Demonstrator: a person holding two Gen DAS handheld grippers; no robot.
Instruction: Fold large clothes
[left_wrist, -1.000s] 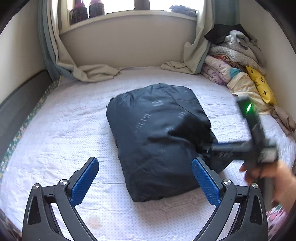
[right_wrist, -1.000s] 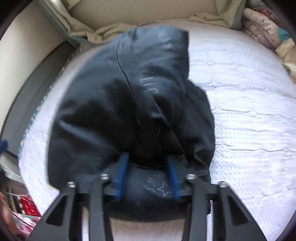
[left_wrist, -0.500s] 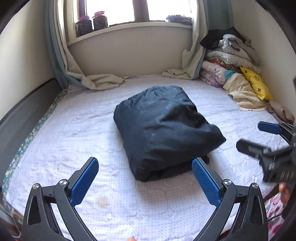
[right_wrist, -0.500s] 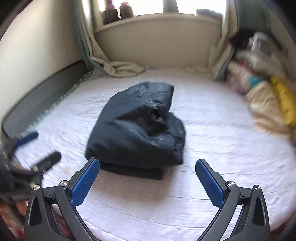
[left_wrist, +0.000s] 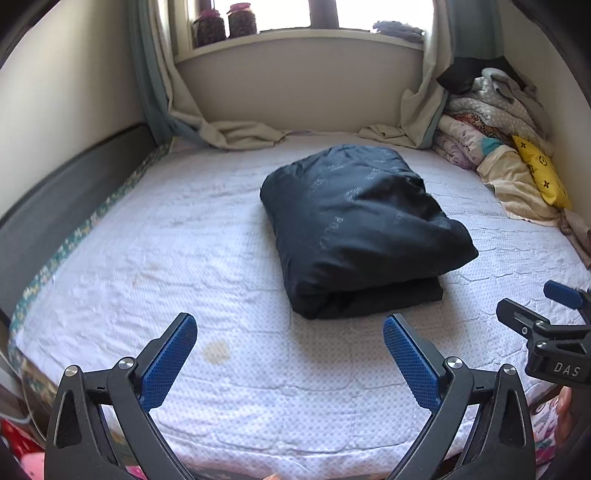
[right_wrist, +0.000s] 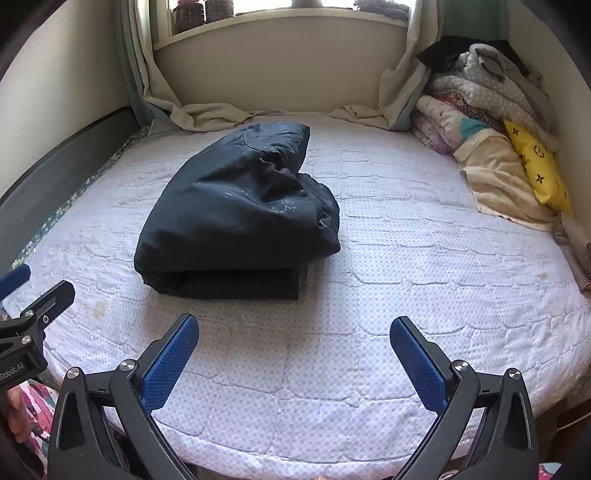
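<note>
A large dark navy garment (left_wrist: 358, 229) lies folded into a thick bundle on the white quilted bed (left_wrist: 184, 258); it also shows in the right wrist view (right_wrist: 240, 218). My left gripper (left_wrist: 290, 354) is open and empty, held back over the bed's near edge, apart from the bundle. My right gripper (right_wrist: 295, 354) is open and empty, also back at the near edge. The right gripper shows at the right of the left wrist view (left_wrist: 543, 317). The left gripper shows at the left of the right wrist view (right_wrist: 33, 295).
A pile of folded blankets and clothes (left_wrist: 491, 125) with a yellow pillow (left_wrist: 541, 173) sits at the bed's far right. Curtains (left_wrist: 236, 129) drape onto the far edge below the window sill. A dark padded rail (left_wrist: 55, 206) runs along the left side.
My right gripper let go of the garment's edge, opened and pulled back. Both grippers have drawn away toward the bed's near edge; the bundle lies still.
</note>
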